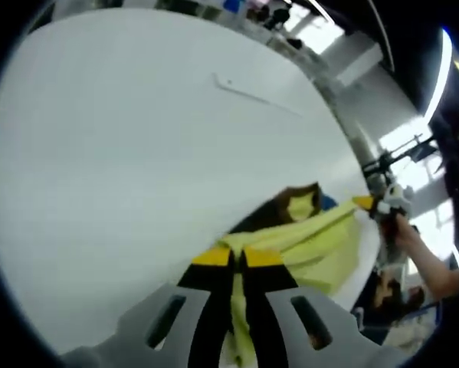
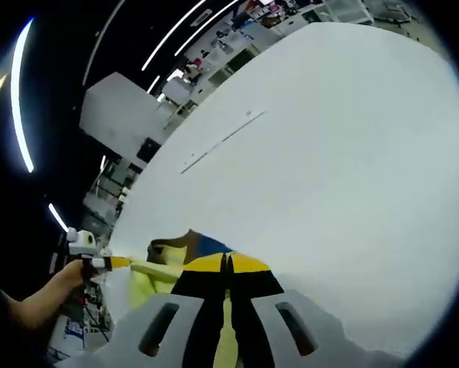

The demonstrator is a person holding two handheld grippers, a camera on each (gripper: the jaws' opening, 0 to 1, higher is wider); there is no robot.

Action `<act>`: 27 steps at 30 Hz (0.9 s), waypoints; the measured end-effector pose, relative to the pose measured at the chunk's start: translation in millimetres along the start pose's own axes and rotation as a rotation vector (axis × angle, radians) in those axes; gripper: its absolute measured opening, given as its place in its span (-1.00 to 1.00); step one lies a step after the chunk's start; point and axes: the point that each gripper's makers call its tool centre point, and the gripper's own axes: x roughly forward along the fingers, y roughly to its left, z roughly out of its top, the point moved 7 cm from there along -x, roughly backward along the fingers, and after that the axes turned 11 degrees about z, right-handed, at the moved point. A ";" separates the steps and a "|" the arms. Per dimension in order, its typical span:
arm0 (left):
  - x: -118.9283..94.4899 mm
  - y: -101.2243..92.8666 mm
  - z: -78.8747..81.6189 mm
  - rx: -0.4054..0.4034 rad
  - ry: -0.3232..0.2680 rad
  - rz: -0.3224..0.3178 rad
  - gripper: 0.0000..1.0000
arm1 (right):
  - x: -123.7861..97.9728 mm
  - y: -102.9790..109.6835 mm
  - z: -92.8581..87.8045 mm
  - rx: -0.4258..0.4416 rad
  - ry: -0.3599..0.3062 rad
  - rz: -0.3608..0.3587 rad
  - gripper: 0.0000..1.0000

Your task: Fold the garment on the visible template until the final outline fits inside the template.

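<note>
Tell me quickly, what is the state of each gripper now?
Left gripper: shut on the yellow garment.
Right gripper: shut on the yellow garment too.

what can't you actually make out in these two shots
- Template outline: only one thin line shows on the white table; the rest cannot be traced in either view.
- Yellow garment: its near part is hidden behind the left tongs, and behind the right tongs in the right gripper view.
- Garment type: blurred, bunched.
</note>
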 end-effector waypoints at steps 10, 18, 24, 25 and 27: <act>9.1 3.0 -2.6 -0.008 0.016 0.007 -0.98 | 6.4 -7.0 -5.1 0.021 0.008 -0.013 -0.97; 17.9 5.2 -1.6 -0.014 0.021 0.012 -0.98 | 11.0 -12.6 -6.2 0.031 0.019 -0.018 -0.97; 24.3 7.6 0.8 -0.035 0.031 0.012 -0.98 | 14.3 -16.4 -7.0 0.051 0.025 -0.018 -0.97; 24.5 7.6 0.8 -0.036 0.031 0.012 -0.98 | 14.5 -16.7 -7.2 0.053 0.026 -0.019 -0.97; 26.2 7.6 0.7 -0.040 0.034 0.014 -0.98 | 14.8 -16.9 -7.6 0.056 0.027 -0.020 -0.97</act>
